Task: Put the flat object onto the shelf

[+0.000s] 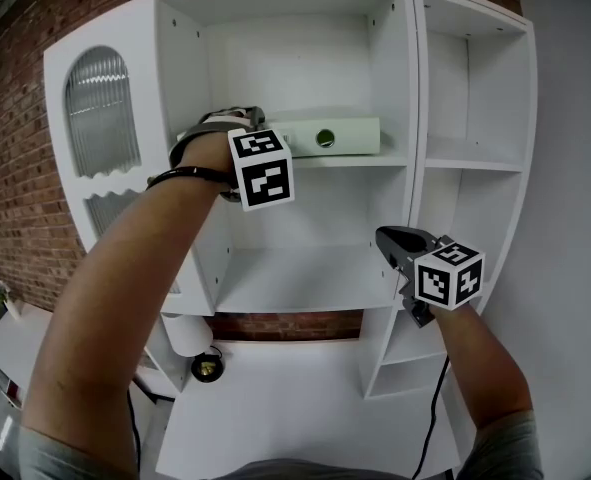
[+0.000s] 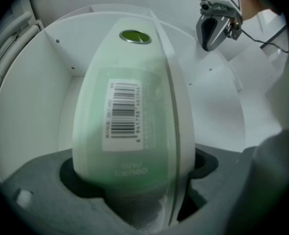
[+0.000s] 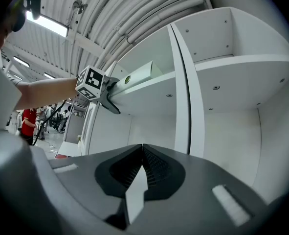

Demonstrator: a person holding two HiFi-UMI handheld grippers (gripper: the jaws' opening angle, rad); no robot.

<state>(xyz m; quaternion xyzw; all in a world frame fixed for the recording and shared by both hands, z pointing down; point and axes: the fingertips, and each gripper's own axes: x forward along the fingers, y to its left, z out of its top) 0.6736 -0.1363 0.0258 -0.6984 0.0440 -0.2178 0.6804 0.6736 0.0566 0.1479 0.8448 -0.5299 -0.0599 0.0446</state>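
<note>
**Flat box on shelf, L jaws slack round its end**

Far L of the L jaws is a brick wall [image 1: 15, 178]. Next comes the white shelf unit [image 1: 412, 118] w/ its arched ribbed-glass door [image 1: 100, 103].

L gripper [image 1: 223, 126] is reached into the middle bay at upper-shelf level. Its jaws stand apart w/ the near end of the flat box [image 1: 340, 138] btwn them. The left gripper view shows dark gaps on both sides of the box, so the pads aren't pressing: released, not grasping.

The box is pale green and rests lengthwise on the shelf board [image 1: 355, 161], along its front edge. It runs from the L jaws off to the R, w/ its far end close to the bay's R upright. A barcode label [image 2: 122, 109] sits on the broad face just ahead of the jaws. A round green spot [image 2: 135, 36] is on the same face, nearer the far end.

R gripper [image 1: 387, 238] hangs lower & to the R of the L jaws, well apart from the box, in front of the upright btwn middle & R bays. Its jaws are clenched tip to tip, nothing btwn them. Beyond them to the R is the R bay's shelf [image 1: 470, 160].
</note>
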